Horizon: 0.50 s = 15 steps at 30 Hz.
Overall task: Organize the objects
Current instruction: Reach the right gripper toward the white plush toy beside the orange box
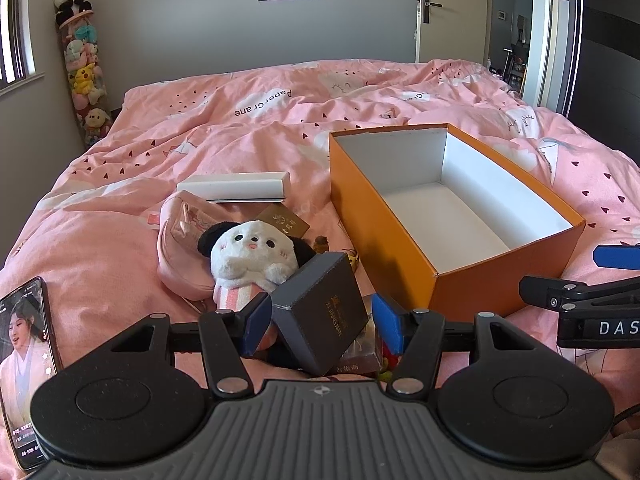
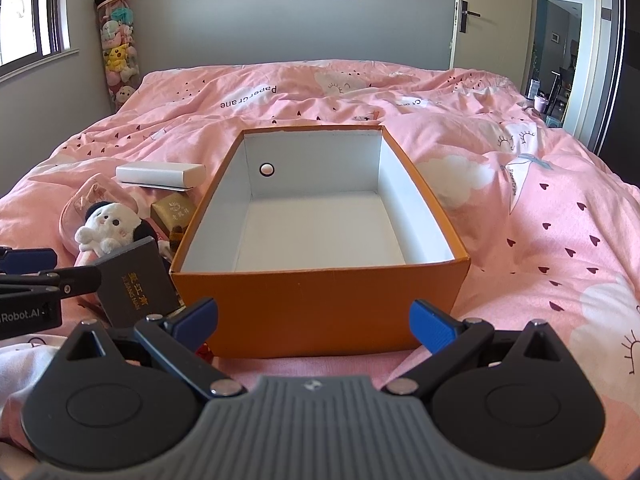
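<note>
The left gripper (image 1: 320,320) fills the lower centre of its own view, tilted downward, blue-padded fingers (image 1: 256,318) parted. The right gripper (image 2: 314,324), low in its frame and likewise angled down, has its jaws spread wide with nothing between the pads.

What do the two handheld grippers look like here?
Both the left gripper and right gripper share one design: black linkage arms with silver rivets, blue-padded fingers, round black discs beside a ribbed grey body. White lettering marks their sides. No sleeves visible.
</note>
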Each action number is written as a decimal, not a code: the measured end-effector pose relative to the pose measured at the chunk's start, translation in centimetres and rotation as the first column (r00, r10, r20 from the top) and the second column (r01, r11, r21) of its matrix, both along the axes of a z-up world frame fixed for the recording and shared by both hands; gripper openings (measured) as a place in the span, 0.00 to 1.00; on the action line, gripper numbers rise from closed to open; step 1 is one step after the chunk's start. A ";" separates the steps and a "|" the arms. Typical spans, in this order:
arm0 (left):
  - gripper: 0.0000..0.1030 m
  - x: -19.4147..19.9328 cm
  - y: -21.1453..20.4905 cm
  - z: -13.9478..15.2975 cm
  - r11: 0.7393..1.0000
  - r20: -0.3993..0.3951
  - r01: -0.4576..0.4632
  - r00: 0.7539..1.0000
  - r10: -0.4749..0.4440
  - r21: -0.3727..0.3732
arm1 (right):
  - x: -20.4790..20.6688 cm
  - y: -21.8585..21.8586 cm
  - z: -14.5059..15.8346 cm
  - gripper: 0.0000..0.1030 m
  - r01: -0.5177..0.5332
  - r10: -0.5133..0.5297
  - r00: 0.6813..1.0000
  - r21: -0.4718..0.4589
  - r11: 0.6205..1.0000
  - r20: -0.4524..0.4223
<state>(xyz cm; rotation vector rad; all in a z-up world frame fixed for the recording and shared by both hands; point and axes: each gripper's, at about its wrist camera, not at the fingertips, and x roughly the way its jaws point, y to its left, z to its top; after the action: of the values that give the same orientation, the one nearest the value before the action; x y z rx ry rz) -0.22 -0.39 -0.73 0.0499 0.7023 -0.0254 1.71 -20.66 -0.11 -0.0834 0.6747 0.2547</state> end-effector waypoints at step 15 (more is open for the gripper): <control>0.67 0.1 -0.2 -0.3 1.000 -0.008 0.007 1.000 -0.007 -0.004 | 0.2 0.0 -0.2 0.99 0.000 0.000 1.000 -0.004 1.000 -0.011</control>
<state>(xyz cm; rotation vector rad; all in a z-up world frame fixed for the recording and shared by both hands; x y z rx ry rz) -0.17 -0.61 -0.99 0.0487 0.7098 -0.0340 1.88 -20.70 -0.33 -0.0861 0.6858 0.2539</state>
